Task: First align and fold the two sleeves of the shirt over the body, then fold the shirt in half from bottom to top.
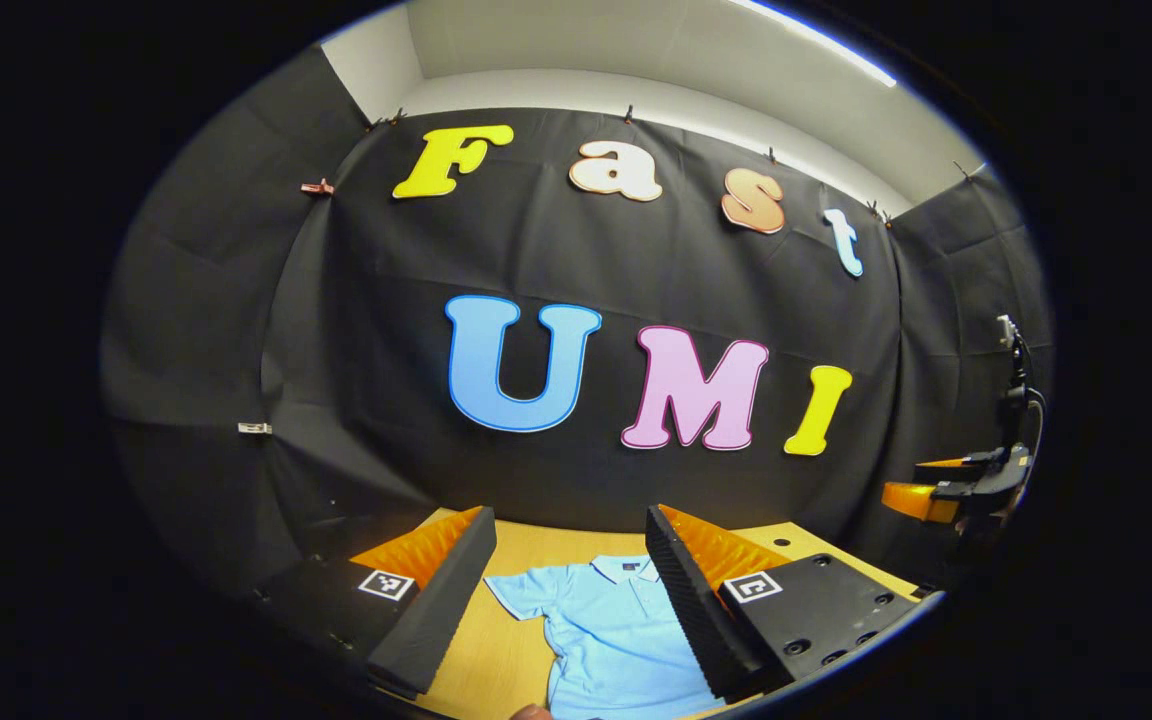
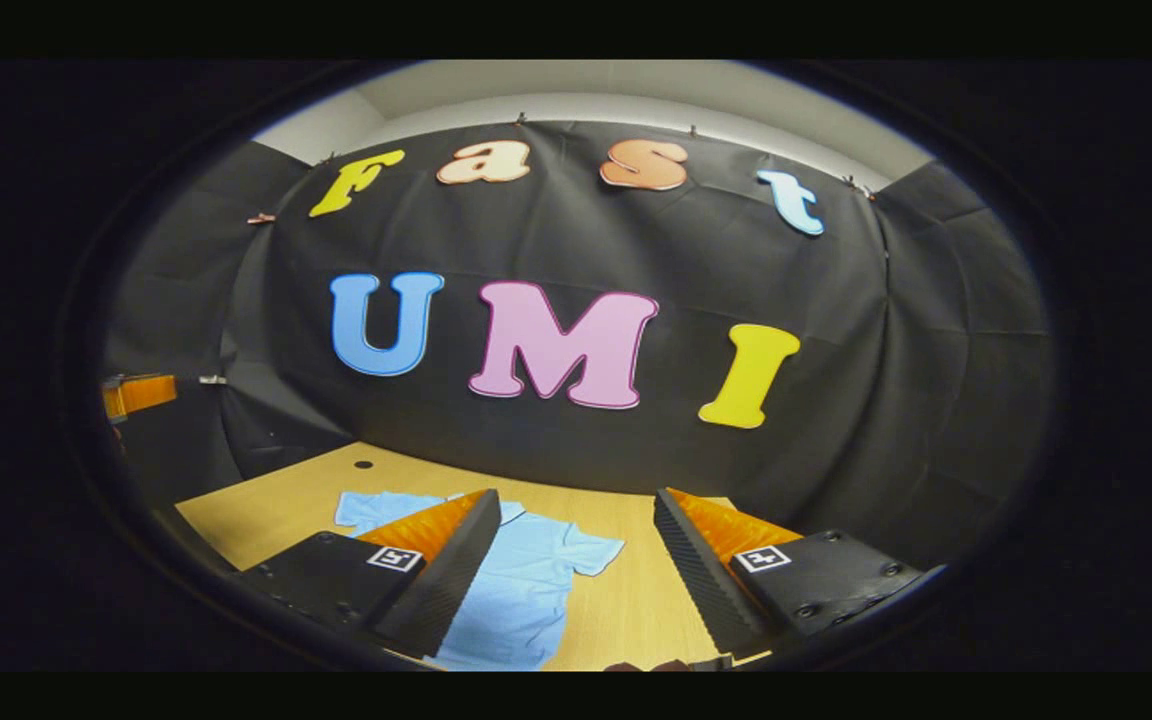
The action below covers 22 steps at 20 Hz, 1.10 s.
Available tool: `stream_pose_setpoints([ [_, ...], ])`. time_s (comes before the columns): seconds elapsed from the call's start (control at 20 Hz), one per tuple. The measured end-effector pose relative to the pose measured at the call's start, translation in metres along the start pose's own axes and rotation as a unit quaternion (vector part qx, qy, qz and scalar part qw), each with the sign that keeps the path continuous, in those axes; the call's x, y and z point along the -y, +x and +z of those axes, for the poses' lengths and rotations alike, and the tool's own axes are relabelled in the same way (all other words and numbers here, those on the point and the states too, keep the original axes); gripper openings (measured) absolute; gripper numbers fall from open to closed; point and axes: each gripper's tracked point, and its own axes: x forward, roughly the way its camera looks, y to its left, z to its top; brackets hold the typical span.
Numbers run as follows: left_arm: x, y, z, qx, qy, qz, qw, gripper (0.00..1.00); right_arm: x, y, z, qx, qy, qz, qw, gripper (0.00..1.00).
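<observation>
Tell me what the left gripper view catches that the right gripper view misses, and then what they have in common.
Left gripper view: the shirt's collar and button placket, with one short sleeve spread flat.
Right gripper view: the sleeve on the other side lying out on bare table, and a small hole in the tabletop.
Both: the light blue polo shirt flat on the wooden table, each gripper's fingers apart above it.

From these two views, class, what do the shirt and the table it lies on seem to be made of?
Shirt: a light blue polo, probably a soft matte knit such as cotton; it lies limp, with a collar and small wrinkles. Table: light wood or wood-look laminate, smooth with a slight sheen and faint grain; which of the two is unclear.
</observation>
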Motion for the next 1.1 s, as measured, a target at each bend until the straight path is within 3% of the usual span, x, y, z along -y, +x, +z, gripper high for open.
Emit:
stream_pose_setpoints([
  [0.25,-0.022,0.015,-0.011,-0.022,0.015,0.048,0.999,0.96,0.012,0.098,-0.049,-0.067,0.015,0.033,0.997,0.97],
  [0.55,-0.032,0.054,-0.025,-0.054,0.025,0.110,0.992,0.96,0.034,0.237,-0.171,-0.177,-0.027,0.051,0.982,0.98],
  [0.65,-0.026,0.074,-0.035,-0.075,0.013,0.125,0.989,0.97,0.035,0.268,-0.214,-0.216,-0.014,0.059,0.974,0.97],
  [0.85,-0.008,0.101,-0.046,-0.094,0.013,0.145,0.985,0.97,0.049,0.312,-0.292,-0.285,0.038,0.049,0.957,0.98],
  [1.1,0.005,0.114,-0.069,-0.133,0.036,0.155,0.978,0.97,0.049,0.330,-0.345,-0.337,0.061,0.050,0.938,0.98],
])
